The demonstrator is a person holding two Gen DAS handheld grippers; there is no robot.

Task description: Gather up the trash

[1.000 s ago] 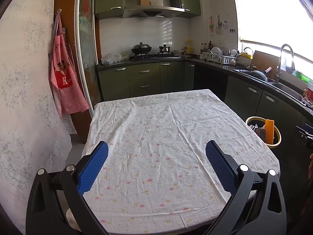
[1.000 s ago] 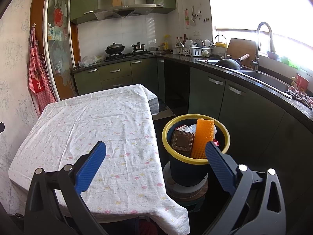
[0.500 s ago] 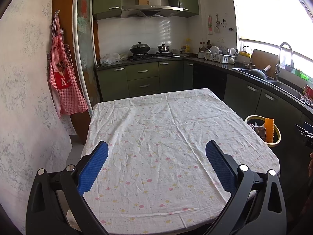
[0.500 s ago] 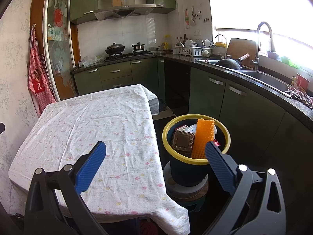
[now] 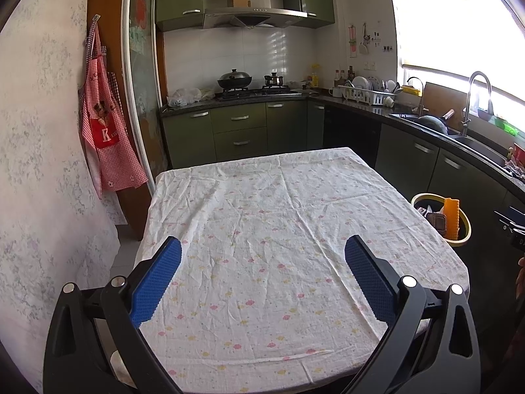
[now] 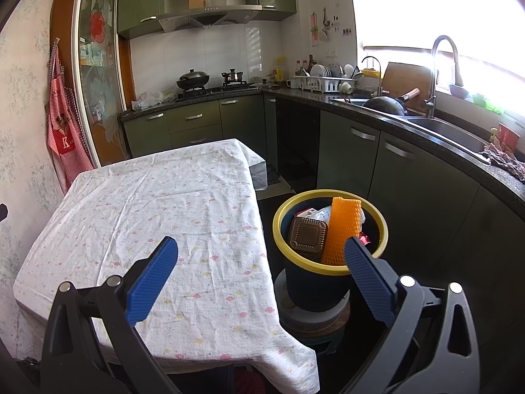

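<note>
A: White cloth (image 5: 282, 229) covers the whole tabletop (image 6: 157, 216), and I see no litter on it. Where is the trash?

B: In the bin (image 6: 331, 264), right of the tabletop and just beside its near corner. An orange foam net (image 6: 343, 229) stands on end in it, leaning on the far rim, with a brown tray (image 6: 306, 238) tilted beside it and some white and red scraps behind.

A: Why does the bin sit so high?

B: It stands on a round stool or stand (image 6: 311, 318), which brings its yellow rim closer to tabletop height. My guess is that makes dropping things in easier.

A: And the claws?

B: The left claw (image 5: 262, 259) hangs over the near part of the cloth, blue pads spread wide, nothing between them. The right claw (image 6: 261, 259) is likewise spread and empty, pointed at the gap between tabletop and bin, its right pad in front of the bin's rim.

A: So the collecting looks finished?

B: I'd judge it nearly so, since the cloth is bare and both claws hold nothing. What lies on the floor under the tabletop is hidden.
</note>
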